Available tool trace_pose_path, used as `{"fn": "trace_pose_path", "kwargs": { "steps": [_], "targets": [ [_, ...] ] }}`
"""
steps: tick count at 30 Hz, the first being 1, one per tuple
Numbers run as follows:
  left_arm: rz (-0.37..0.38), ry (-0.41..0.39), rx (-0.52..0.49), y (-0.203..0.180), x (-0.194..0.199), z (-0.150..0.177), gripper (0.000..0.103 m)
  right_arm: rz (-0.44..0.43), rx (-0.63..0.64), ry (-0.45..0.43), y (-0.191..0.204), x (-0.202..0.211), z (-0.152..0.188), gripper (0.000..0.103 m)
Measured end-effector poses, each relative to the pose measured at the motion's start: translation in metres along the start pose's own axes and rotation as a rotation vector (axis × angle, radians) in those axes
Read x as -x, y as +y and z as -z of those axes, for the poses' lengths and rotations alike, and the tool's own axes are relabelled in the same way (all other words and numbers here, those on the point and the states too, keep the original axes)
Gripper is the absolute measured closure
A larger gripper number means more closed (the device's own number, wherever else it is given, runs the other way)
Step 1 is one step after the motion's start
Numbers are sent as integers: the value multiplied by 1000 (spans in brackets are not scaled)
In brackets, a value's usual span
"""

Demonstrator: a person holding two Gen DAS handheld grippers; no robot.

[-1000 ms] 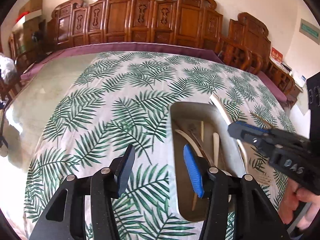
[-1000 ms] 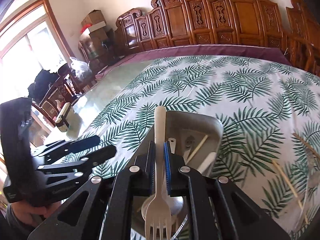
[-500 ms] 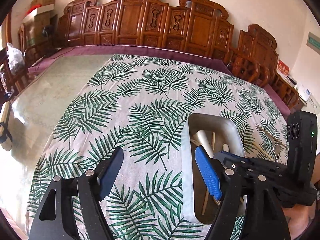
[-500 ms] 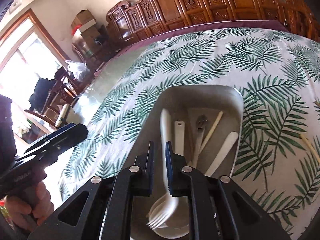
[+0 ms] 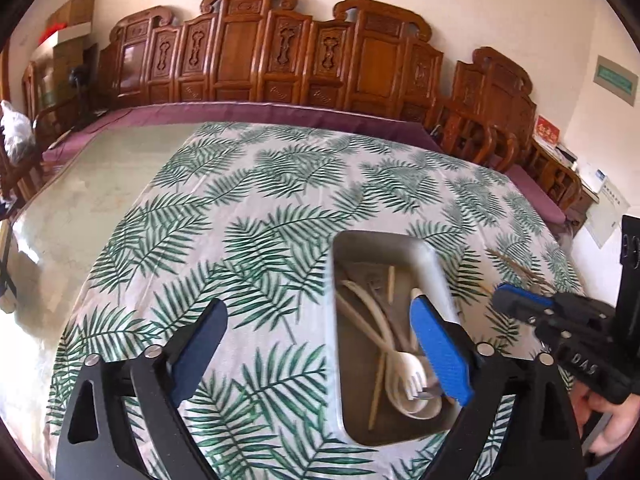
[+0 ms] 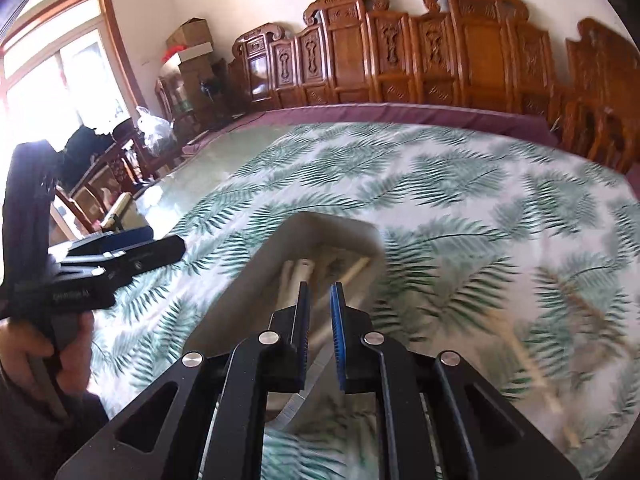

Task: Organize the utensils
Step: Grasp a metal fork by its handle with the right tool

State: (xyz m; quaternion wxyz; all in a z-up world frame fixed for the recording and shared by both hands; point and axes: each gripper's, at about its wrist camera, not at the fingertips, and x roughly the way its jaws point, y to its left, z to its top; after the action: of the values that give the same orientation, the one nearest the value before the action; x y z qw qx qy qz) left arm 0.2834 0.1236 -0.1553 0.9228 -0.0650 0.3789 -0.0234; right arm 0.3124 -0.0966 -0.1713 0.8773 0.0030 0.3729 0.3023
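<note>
A grey rectangular tray (image 5: 330,320) lies on the palm-leaf tablecloth. In it are a white plastic fork (image 5: 404,368), a white spoon (image 5: 418,410), a thin wooden chopstick (image 5: 378,392) and other pale utensils. My left gripper (image 5: 316,308) hovers over the tray's left rim, its jaws opening wide, with nothing gripped. My right gripper (image 6: 320,288) is above the near end of the tray (image 6: 256,280), blurred by motion. Its pads are almost together with nothing between them. It also shows as the right gripper (image 5: 508,294) just right of the tray.
Loose wooden chopsticks (image 5: 516,268) lie on the cloth right of the tray, and the same chopsticks (image 6: 532,364) show blurred. Carved wooden chairs (image 5: 256,48) line the far side of the table. Bare glass tabletop (image 5: 88,200) stretches to the left. A hand (image 6: 76,344) holds the left gripper (image 6: 160,244).
The right gripper let the white fork go into the tray and drew away to the right. The left gripper's jaws spread much wider.
</note>
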Motion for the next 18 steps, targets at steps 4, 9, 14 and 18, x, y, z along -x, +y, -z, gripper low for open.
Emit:
{"fn": "trace_pose_path", "kwargs": {
  "steps": [4,9,14,18],
  "targets": [
    [21,-12,-29,-20,4,1,12,57,21,-10,-26,27,8,89],
    [48,-16,-79,-49,6,5,12,156,22,-32,-65,57,21,85],
    [48,-22,-138,-75,9,11,12,257,-39,-35,-115,74,47,78],
    [65,-16,-168,-94,9,16,12,284,-85,24,-149,71,68,78]
  ]
}}
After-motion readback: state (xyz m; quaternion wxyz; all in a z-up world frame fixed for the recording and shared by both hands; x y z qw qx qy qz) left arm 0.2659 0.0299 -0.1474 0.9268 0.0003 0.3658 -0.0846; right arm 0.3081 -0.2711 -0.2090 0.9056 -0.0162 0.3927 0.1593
